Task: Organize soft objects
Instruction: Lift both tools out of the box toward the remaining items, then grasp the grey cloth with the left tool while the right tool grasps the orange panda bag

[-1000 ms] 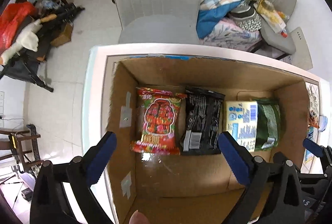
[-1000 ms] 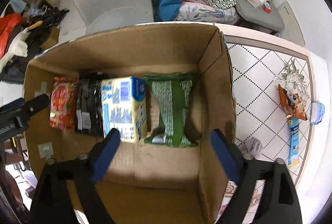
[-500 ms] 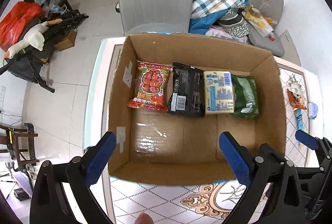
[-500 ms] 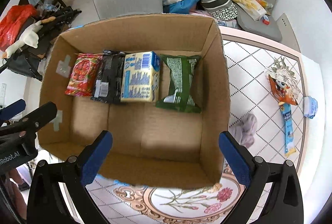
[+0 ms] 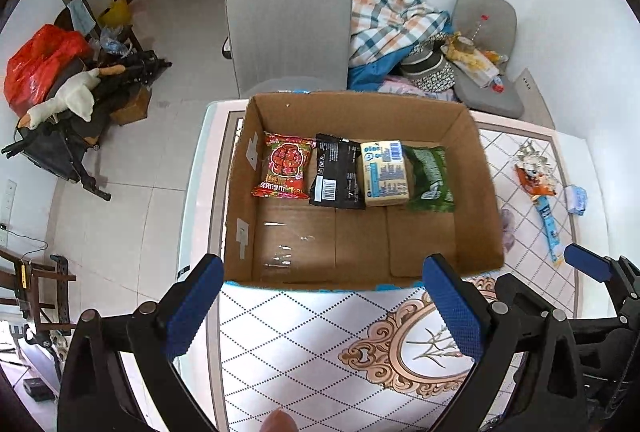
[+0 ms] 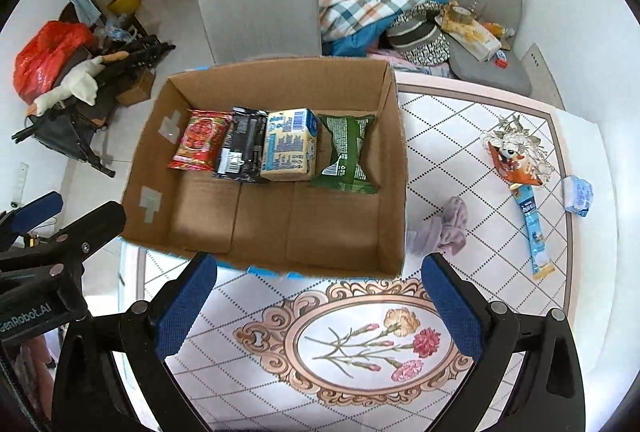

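Black fingers (image 5: 452,302), blue pads (image 6: 186,306)

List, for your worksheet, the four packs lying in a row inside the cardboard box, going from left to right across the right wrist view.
Red pack → black pack → pale yellow pack with blue print → green pack.

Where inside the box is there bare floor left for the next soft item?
The near half of the cardboard box floor is bare, between the packet row and the near wall. The far half is crowded: red packet, black packet, yellow pack, green packet side by side.
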